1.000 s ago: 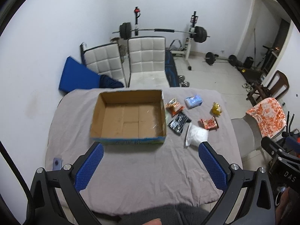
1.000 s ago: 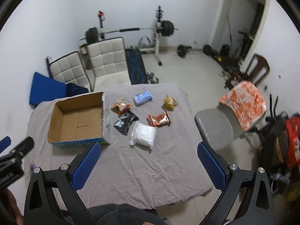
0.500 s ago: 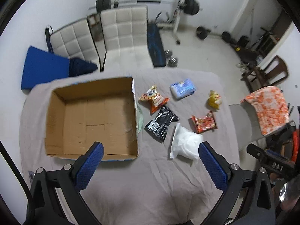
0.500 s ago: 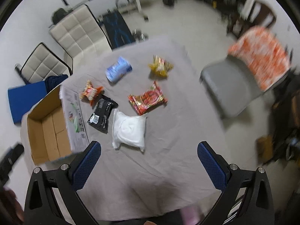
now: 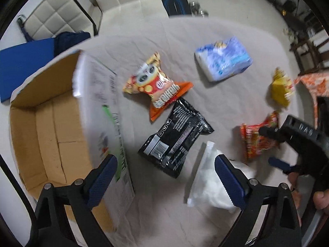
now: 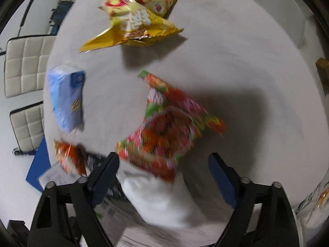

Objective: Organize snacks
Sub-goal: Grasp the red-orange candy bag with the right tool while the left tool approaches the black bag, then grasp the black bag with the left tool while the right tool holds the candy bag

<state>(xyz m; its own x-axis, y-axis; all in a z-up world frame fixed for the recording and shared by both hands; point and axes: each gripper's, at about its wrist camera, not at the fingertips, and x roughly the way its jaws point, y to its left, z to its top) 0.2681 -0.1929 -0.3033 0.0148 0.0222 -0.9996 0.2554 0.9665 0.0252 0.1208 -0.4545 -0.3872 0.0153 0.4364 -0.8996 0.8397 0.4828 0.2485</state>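
Grey cloth covers the desk (image 5: 236, 41). Left tongs (image 5: 164, 177) are spread, narrowing slightly, above the black packet (image 5: 176, 142); right tongs (image 6: 163, 174) are closing over the white pouch (image 6: 162, 199) and red packet (image 6: 168, 127), nothing pinched yet. Centre one packet between the pads before closing. Count: six snacks on the desk, one empty cardboard box (image 5: 47, 135) alongside.

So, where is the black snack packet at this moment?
In the left wrist view the black snack packet lies flat on the grey cloth, mid-picture, between the cardboard box and the white bag, just below the orange packet.
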